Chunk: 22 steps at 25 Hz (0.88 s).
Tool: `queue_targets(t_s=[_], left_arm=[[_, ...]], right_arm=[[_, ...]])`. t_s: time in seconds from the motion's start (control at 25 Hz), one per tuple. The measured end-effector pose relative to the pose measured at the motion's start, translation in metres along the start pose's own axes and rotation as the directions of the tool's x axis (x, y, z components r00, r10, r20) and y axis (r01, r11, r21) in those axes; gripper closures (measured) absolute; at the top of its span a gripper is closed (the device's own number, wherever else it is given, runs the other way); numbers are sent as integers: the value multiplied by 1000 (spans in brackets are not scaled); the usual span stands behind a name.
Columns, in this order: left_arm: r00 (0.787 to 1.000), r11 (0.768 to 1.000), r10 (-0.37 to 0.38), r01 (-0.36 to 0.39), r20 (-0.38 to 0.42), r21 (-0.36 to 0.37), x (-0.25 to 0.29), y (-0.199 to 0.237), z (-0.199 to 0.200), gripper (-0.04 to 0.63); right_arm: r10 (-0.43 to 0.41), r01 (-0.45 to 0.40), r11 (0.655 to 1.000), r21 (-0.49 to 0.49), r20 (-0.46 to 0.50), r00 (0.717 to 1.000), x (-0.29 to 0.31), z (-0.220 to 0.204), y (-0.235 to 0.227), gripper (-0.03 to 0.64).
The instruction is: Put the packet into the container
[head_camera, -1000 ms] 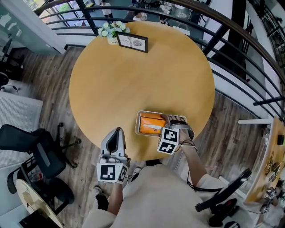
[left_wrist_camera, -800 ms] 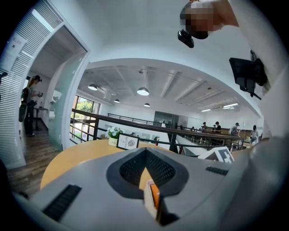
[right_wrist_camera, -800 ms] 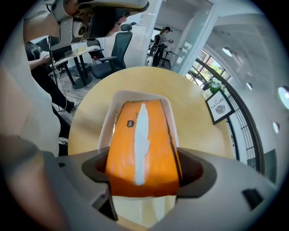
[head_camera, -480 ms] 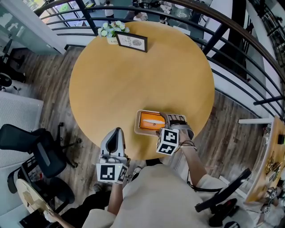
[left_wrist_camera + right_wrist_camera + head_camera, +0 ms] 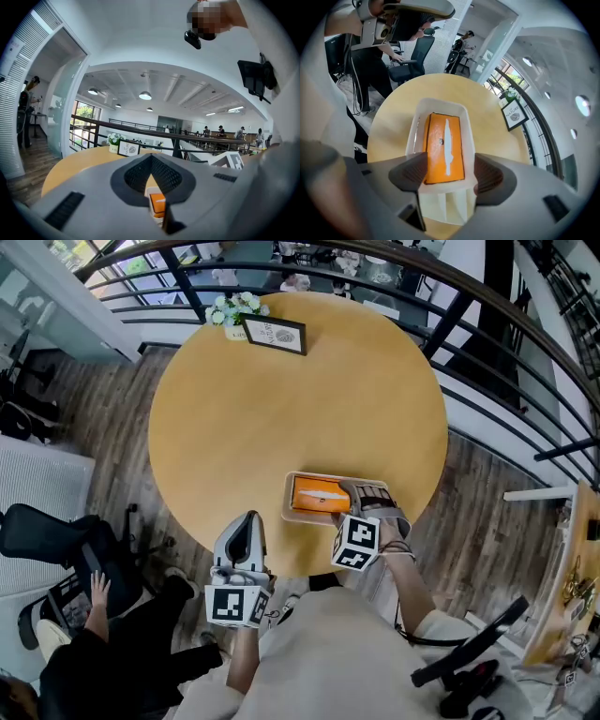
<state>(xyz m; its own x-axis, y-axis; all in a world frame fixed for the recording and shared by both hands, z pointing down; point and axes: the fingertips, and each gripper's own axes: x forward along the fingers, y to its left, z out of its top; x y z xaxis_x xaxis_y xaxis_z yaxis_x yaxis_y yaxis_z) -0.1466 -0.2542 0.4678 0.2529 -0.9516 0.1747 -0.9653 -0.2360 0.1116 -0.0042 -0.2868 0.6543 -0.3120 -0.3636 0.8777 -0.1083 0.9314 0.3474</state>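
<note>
An orange packet (image 5: 319, 494) lies flat inside a white rectangular container (image 5: 288, 507) near the round table's front edge. My right gripper (image 5: 350, 500) points steeply down at the container's right end. In the right gripper view its jaws stand open on either side of the container's (image 5: 440, 104) near end. The packet (image 5: 444, 147) lies between them, and the pads do not press on it. These jaws have just been closing a little. My left gripper (image 5: 246, 521) hovers at the table's front edge, left of the container, level, fingertips together, nothing held. The packet (image 5: 157, 205) shows beneath it.
The wooden table (image 5: 281, 409) carries a framed sign (image 5: 274, 334) and a small flower pot (image 5: 232, 307) at its far edge. A dark railing (image 5: 450, 315) curves behind it. An office chair (image 5: 56, 540) and a seated person (image 5: 103, 652) are at the lower left.
The packet has gone from lying tilted to lying flat in the container. The right gripper has shifted slightly. A person has come into view at the lower left. The left gripper has stayed put.
</note>
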Motion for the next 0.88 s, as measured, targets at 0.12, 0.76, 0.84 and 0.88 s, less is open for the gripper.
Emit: queue_targets(t_s=[0.12, 0.76, 0.84, 0.88], left_arm=[[1000, 1000, -7, 6, 5, 9, -4, -4, 4, 591], [996, 995, -41, 33, 85, 92, -41, -14, 35, 591], [993, 992, -59, 47, 105, 114, -47, -17, 41, 591], [991, 991, -70, 55, 114, 125, -49, -19, 45, 591]], right_arm=[[-102, 100, 994, 32, 44, 994, -11, 6, -12, 432], [-406, 238, 847, 476, 288, 867, -94, 44, -40, 612], [-450, 208, 796, 569, 325, 831, -114, 48, -44, 612], [-473, 182, 766, 617, 349, 809, -125, 50, -46, 612]])
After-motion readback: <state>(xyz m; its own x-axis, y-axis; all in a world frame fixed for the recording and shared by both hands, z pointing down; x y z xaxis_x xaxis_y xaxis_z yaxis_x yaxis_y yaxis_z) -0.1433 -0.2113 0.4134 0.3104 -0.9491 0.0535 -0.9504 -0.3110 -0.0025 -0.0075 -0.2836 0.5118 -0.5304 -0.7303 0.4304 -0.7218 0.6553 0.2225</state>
